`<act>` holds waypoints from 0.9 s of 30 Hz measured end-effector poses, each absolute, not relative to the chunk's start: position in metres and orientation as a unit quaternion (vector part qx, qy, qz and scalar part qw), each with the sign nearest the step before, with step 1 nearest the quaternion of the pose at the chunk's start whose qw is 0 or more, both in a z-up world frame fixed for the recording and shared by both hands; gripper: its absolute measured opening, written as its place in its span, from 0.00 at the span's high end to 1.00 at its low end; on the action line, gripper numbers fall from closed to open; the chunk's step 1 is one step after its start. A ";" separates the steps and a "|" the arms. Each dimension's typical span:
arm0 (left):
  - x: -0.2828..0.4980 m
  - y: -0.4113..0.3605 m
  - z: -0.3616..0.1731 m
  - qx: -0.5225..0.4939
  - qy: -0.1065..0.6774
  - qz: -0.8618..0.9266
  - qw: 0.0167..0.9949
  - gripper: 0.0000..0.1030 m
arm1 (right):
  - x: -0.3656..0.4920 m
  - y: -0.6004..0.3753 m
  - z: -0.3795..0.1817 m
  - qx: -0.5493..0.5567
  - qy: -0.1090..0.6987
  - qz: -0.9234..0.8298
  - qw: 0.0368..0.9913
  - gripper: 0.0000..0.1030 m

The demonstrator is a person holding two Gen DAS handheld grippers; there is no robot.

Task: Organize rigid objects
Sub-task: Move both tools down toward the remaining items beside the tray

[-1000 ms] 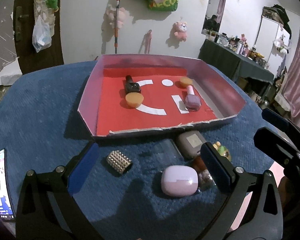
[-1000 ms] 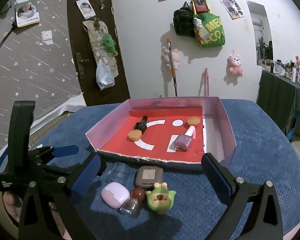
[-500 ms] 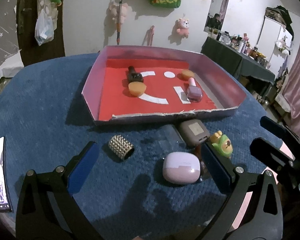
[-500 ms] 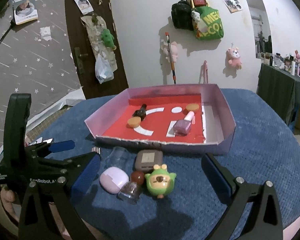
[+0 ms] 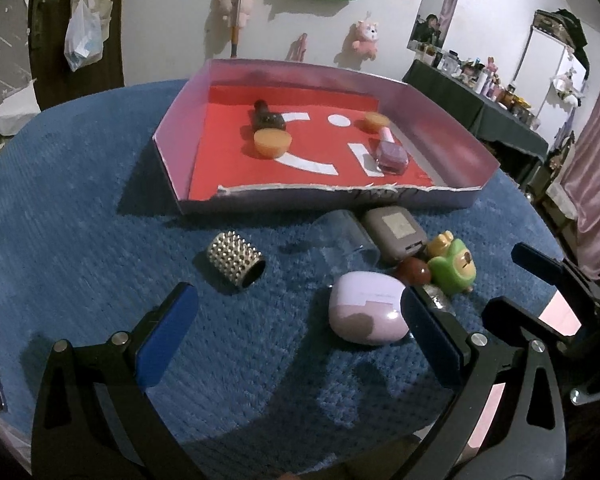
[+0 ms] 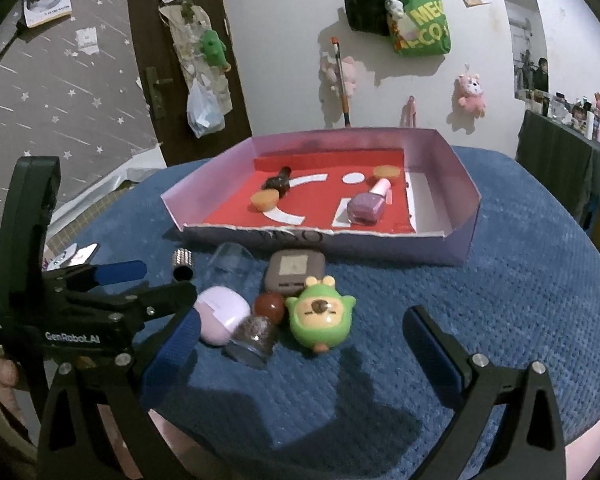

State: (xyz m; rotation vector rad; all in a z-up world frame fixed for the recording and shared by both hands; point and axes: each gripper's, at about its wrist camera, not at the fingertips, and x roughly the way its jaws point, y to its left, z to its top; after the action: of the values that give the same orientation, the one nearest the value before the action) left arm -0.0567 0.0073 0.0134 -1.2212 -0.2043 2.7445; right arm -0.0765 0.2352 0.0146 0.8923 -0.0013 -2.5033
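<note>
A: How far along is the sorting looking to you?

B: Partway, I'd judge. The pink tray is sitting in the upper middle of the left wrist view, and four things are already lying on its red floor: a dark bottle, an orange cap, a second orange cap and a purple nail polish bottle.

A: And what is waiting outside it?

B: A cluster on the blue cloth, in the middle of the frame just below the tray's front wall. A studded metal cylinder is lying on its side, apart from the rest. To its right, a clear cup, a grey case, a lilac earbud case, a reddish-brown ball and a green toy are crowding together, several touching.

A: What are the tools doing?

B: The left gripper is hanging spread wide and holding nothing, with the lilac case lying just inside its right finger. The right gripper is gaping too, empty, with the green toy sitting between its fingers, ahead of the tips.

A: How is the lilac case looking?

B: Smooth, rounded, glossy, lid closed. I'm guessing it could slip under a careless pinch.
</note>
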 end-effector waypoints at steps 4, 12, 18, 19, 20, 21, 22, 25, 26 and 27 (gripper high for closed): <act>-0.057 0.006 0.009 -0.409 -0.073 0.907 0.068 0.00 | -0.081 0.237 0.010 0.333 -0.002 -0.914 0.230 0.00; -0.059 -0.013 0.007 -0.401 -0.089 0.911 0.042 0.01 | -0.088 0.246 0.005 0.331 0.002 -0.921 0.206 0.00; -0.070 -0.024 0.000 -0.409 -0.093 0.907 0.021 0.05 | -0.097 0.250 -0.003 0.338 0.008 -0.923 0.185 0.01; -0.072 -0.024 -0.002 -0.412 -0.092 0.906 0.020 0.06 | -0.099 0.250 -0.005 0.341 0.008 -0.922 0.184 0.03; -0.075 -0.024 -0.004 -0.415 -0.092 0.905 0.020 0.08 | -0.101 0.250 -0.006 0.345 0.006 -0.920 0.186 0.05; -0.077 -0.024 -0.006 -0.418 -0.092 0.903 0.019 0.08 | -0.103 0.249 -0.007 0.348 0.005 -0.919 0.187 0.08; -0.079 -0.025 -0.007 -0.420 -0.093 0.903 0.018 0.08 | -0.104 0.248 -0.009 0.352 0.003 -0.917 0.190 0.10; -0.084 -0.025 -0.006 -0.416 -0.091 0.905 0.017 0.08 | -0.109 0.246 -0.013 0.358 -0.001 -0.913 0.196 0.14; -0.085 -0.025 -0.006 -0.415 -0.091 0.905 0.017 0.09 | -0.110 0.245 -0.013 0.359 -0.002 -0.912 0.197 0.14; -0.087 -0.024 -0.006 -0.415 -0.090 0.905 0.017 0.11 | -0.111 0.244 -0.014 0.360 -0.002 -0.911 0.199 0.16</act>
State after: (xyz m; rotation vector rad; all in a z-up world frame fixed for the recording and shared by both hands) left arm -0.0871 -0.0240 -0.0064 -1.2906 -0.2788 2.8135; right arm -0.1115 0.2437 -0.0142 1.0074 -0.0065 -2.5497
